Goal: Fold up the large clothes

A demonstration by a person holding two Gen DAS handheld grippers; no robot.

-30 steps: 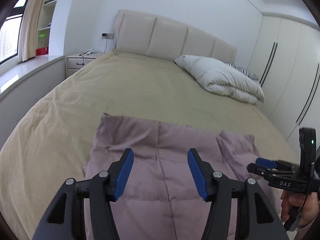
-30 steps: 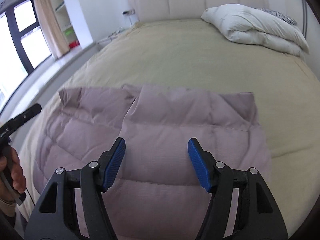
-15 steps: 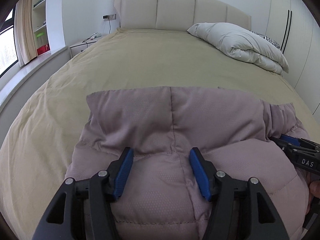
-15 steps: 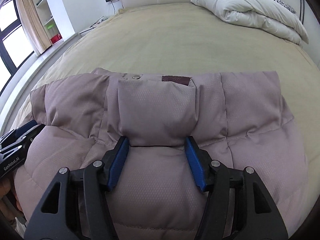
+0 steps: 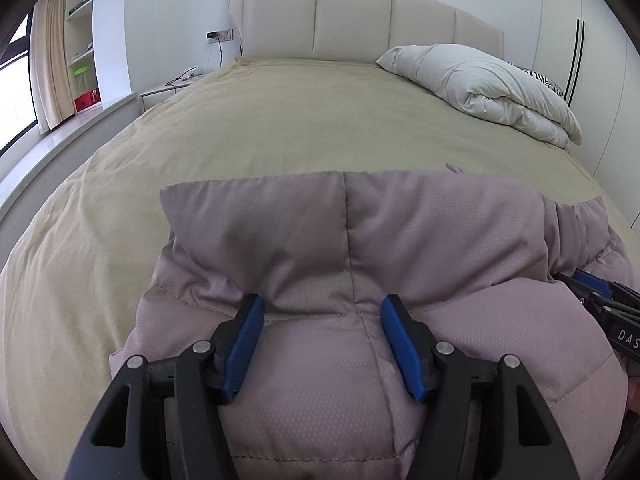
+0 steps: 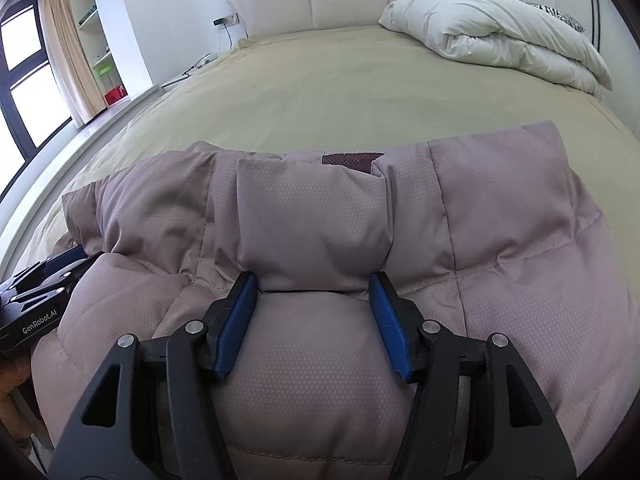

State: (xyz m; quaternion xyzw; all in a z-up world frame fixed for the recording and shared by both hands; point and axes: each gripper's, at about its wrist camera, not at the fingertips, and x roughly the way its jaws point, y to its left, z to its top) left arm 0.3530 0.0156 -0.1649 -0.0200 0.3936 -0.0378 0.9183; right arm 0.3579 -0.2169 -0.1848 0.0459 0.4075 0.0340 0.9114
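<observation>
The mauve quilted puffer jacket (image 5: 360, 248) lies at the near edge of the beige-covered bed (image 5: 300, 120), left tongs (image 5: 320, 312) and right tongs (image 6: 312, 292) each apart, straddling a raised fold, bare bedspread beyond.

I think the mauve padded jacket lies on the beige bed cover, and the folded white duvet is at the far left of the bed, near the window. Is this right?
Not quite. The jacket does lie on the beige bed cover, but the folded white duvet is at the far right of the bed, by the wardrobe doors, away from the window. Both wrist views show it.
</observation>
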